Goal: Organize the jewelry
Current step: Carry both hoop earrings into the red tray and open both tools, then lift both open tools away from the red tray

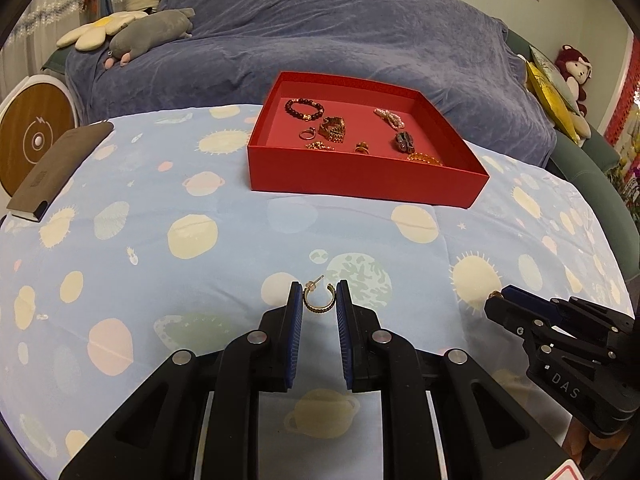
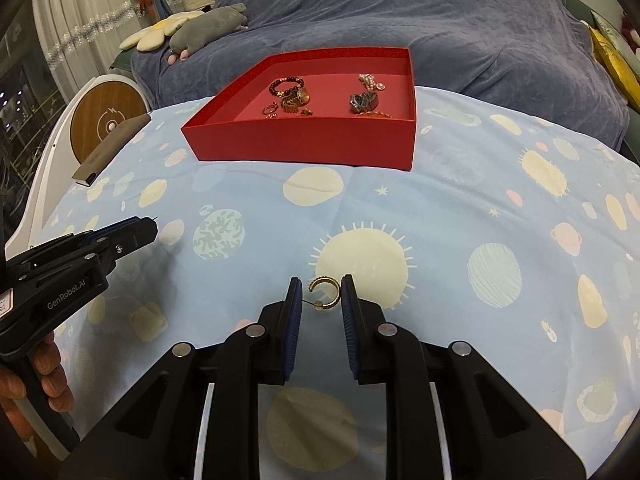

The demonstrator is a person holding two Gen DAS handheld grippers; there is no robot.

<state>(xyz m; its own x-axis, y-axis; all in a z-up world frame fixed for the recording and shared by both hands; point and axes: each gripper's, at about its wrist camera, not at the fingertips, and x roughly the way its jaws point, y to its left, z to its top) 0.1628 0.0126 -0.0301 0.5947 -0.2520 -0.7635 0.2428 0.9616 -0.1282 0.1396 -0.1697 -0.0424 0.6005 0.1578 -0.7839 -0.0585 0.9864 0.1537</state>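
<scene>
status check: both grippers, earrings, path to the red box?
Left gripper shut on gold hoop earring. Right gripper shut on its matching hoop. Red box ahead, jewelry inside, nothing between.

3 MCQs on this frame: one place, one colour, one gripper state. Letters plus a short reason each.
1. Where is the dark beaded bracelet?
A. on the blue cloth
B. inside the red box, far left part
C. on the notebook

2. What colour is the sofa cover behind the table?
A. dusty blue-purple
B. red
C. yellow

3. What is the left gripper doing?
A. open and empty
B. shut on a watch
C. shut on a gold hoop earring

Answers:
1 B: the bracelet lies on the box floor near its far left corner.
2 A: the left wrist view shows a blue-purple throw over the sofa.
3 C: both pads touch the hoop's sides, post pointing up. The right gripper holds a second hoop earring the same way.
</scene>
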